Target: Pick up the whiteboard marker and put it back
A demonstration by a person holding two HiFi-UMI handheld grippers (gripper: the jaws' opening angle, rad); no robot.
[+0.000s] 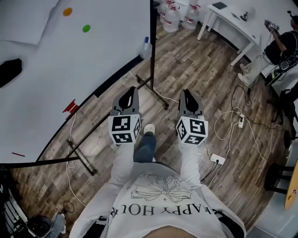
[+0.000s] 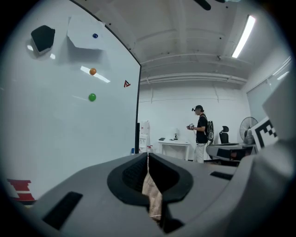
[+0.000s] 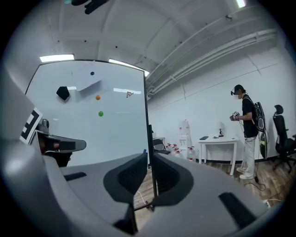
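A large whiteboard (image 1: 56, 69) fills the left of the head view, with an orange magnet (image 1: 68, 11), a green magnet (image 1: 86, 28) and a black eraser (image 1: 9, 72) on it. No marker shows clearly. A small white item with a blue cap (image 1: 146, 45) stands at the board's lower right corner; I cannot tell what it is. My left gripper (image 1: 129, 91) and right gripper (image 1: 186, 94) hang side by side over the wooden floor, short of the board. Both are shut, with nothing between the jaws in the left gripper (image 2: 147, 155) view or the right gripper (image 3: 149, 157) view.
The board's black stand pole (image 1: 153, 56) and floor legs (image 1: 81, 158) lie just ahead. White cables (image 1: 233, 121) and a power strip (image 1: 217, 159) lie on the floor at right. A white table (image 1: 230, 21), water jugs (image 1: 172, 18) and a person (image 1: 279, 46) are further back.
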